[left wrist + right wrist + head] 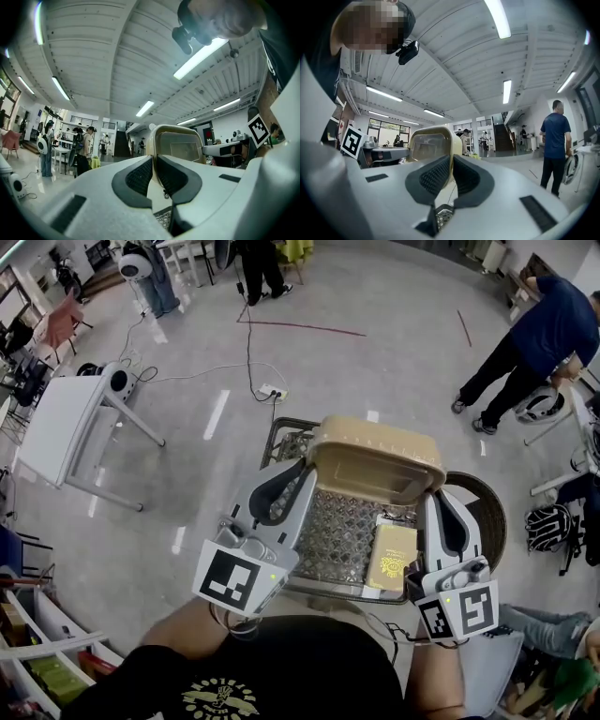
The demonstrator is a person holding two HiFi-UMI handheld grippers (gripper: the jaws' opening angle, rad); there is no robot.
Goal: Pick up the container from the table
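Container (pixel 375 460) pinched at opposite rims by left tongs (pixel 298 479), right tongs (pixel 434 502), both upturned.

Bright ceiling tubes (pixel 201 56) glare overhead; gripper views warp toward dark corners.

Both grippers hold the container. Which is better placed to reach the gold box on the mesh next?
Right, likely: the right gripper, shut on the container's rim, sits nearest the gold box; the left gripper holds the opposite rim.

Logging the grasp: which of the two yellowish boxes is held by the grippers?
The larger beige container, clamped at its sides by the left gripper and right gripper. The smaller gold box lies flat on the mesh table.
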